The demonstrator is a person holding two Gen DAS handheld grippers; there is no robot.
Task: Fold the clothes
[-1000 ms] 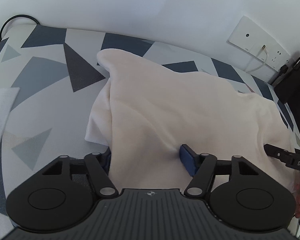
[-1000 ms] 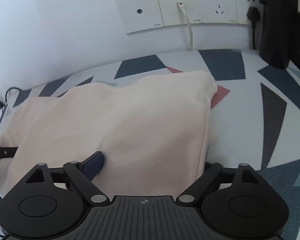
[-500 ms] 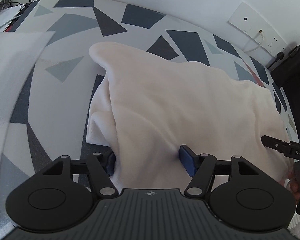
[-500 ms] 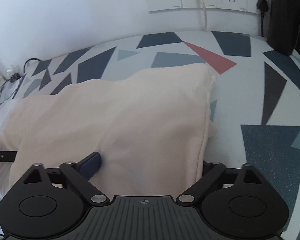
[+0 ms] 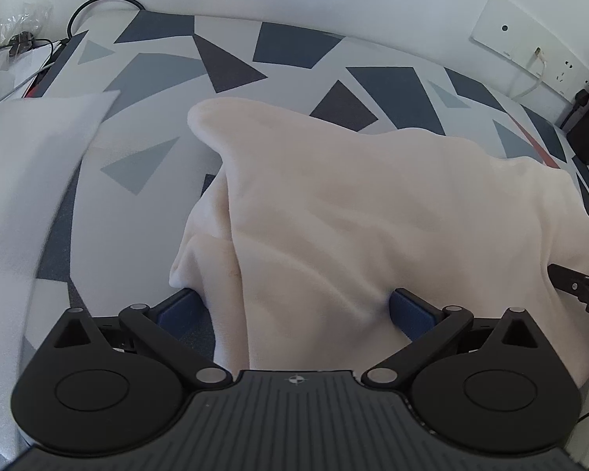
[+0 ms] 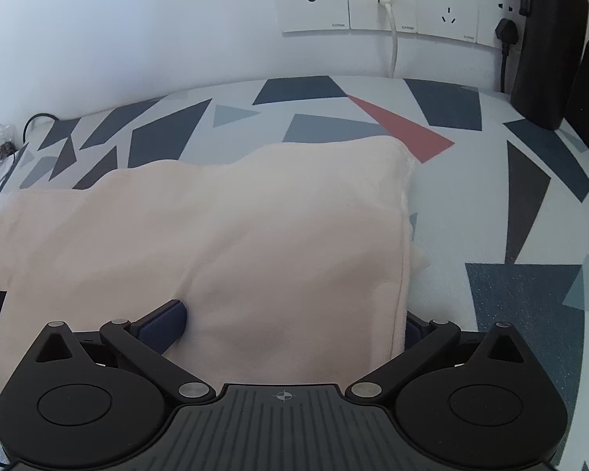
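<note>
A cream fleece garment point(image 5: 353, 212) lies bunched on the patterned bedsheet point(image 5: 145, 78). Its near edge is draped over my left gripper point(image 5: 292, 308). The blue pads point(image 5: 410, 310) stand wide apart on either side of the cloth, so this gripper is open. In the right wrist view the same garment point(image 6: 235, 235) runs between the spread fingers of my right gripper point(image 6: 290, 322), which is open too, and its right hem hides most of the right pad. The right gripper's tip point(image 5: 573, 284) shows at the left view's right edge.
A white folded cloth point(image 5: 27, 180) lies on the sheet to the left. Cables and a plastic bag point(image 5: 23, 39) sit at the far left corner. Wall sockets with plugged cords point(image 6: 388, 0) line the back wall. A black cylinder point(image 6: 549, 47) stands at the right.
Both grippers have drawn back from the wall and the garment has come with them, keeping its place between the fingers. More sheet shows beyond it. The white cloth has come into the left view.
</note>
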